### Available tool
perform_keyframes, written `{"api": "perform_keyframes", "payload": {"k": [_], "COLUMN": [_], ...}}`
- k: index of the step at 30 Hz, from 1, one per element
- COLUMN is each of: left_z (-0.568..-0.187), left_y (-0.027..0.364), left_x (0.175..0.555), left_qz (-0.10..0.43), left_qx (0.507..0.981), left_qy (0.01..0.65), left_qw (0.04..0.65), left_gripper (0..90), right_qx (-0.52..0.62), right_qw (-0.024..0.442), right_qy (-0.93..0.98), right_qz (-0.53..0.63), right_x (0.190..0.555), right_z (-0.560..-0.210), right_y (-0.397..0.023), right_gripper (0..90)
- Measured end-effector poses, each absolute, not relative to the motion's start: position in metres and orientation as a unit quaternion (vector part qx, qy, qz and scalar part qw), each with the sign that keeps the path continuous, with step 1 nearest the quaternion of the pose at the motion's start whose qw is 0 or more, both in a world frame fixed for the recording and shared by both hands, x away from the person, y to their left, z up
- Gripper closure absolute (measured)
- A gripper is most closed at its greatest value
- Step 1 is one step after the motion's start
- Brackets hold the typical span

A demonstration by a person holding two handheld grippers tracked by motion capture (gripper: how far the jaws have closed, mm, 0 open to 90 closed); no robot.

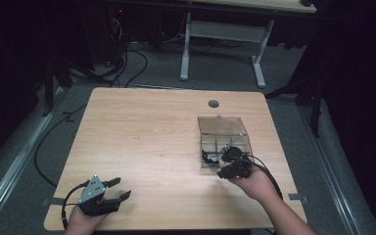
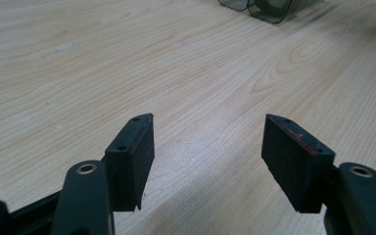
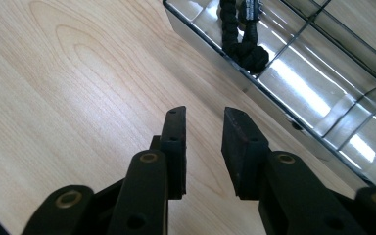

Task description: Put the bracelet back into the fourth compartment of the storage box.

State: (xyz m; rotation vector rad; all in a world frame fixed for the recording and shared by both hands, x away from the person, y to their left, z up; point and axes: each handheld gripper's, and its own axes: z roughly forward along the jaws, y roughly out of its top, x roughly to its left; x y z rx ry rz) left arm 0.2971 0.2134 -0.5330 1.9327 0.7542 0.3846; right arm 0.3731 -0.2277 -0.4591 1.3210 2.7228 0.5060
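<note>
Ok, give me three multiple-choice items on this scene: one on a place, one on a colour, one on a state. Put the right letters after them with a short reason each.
1. Where on the table does the clear divided box sit?
A. on its right half, just ahead of the right gripper
B. at the near left corner
C. at the far left edge

2. What colour is the braided cord lying in the box?
A. white
B. black
C. red

3. How do the jaws of the left gripper stand?
A. shut on the cord
B. shut on nothing
C. apart, with nothing between them

Answers:
1 A, the high view shows the box on the right half, beside the right hand.
2 B, the right gripper view shows a black cord in a compartment.
3 C, the left gripper view shows bare wood between the parted pads.
</note>
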Motion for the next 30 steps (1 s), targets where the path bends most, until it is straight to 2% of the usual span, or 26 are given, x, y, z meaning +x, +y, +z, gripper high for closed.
{"api": "perform_keyframes", "payload": {"k": [11, 24, 30], "left_z": [-0.533, -0.533, -0.533], "left_y": [0.213, 0.213, 0.211], "left_x": [0.297, 0.296, 0.296], "left_qz": [0.161, 0.175, 0.177], "left_qx": [0.797, 0.791, 0.792], "left_qy": [0.313, 0.319, 0.322], "left_qw": [0.491, 0.492, 0.487], "left_gripper": [37.2, 36.9, 36.8], "right_qx": [0.407, 0.384, 0.394], "right_qw": [0.105, 0.199, 0.178], "right_qy": [0.857, 0.804, 0.803], "right_qz": [0.299, 0.409, 0.409], "right_x": [0.334, 0.303, 0.307], "right_z": [-0.487, -0.527, -0.529], "right_y": [-0.229, -0.228, -0.23], "right_gripper": [56.9, 50.0, 48.0]}}
